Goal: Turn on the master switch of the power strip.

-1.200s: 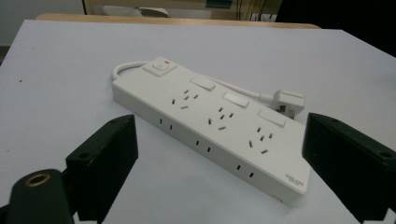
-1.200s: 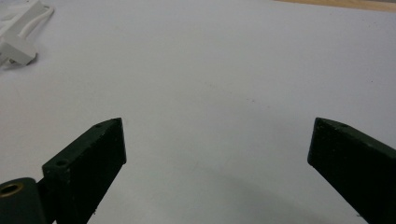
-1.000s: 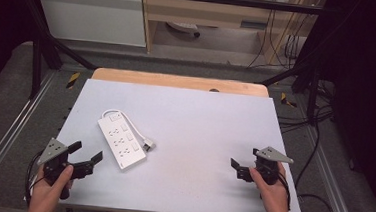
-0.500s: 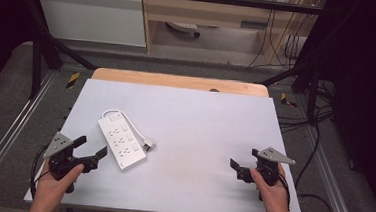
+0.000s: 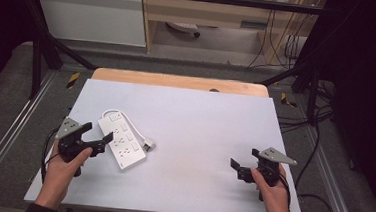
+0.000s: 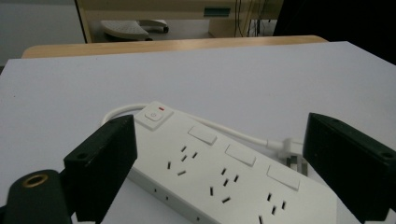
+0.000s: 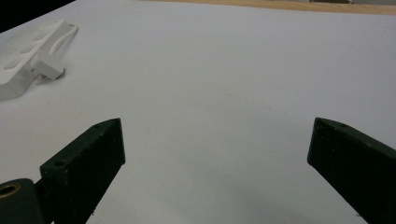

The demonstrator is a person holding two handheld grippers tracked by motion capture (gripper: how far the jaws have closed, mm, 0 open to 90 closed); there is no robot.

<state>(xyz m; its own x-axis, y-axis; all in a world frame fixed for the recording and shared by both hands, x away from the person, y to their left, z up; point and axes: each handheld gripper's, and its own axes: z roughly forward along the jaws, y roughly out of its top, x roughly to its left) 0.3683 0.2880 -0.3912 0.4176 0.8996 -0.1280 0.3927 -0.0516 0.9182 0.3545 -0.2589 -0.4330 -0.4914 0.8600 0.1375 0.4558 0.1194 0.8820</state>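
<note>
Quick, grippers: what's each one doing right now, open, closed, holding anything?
Left gripper: open, empty, jaws spread on either side of the white power strip.
Right gripper: open, empty, over bare table.

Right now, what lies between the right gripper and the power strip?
Nothing: bare white tabletop separates the right gripper from the power strip, clear in the high view.

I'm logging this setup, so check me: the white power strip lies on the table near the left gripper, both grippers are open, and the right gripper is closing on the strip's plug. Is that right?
Not quite. The right gripper is far from the plug, open over bare table, as the high view shows. The white power strip does lie near the open left gripper.
</note>
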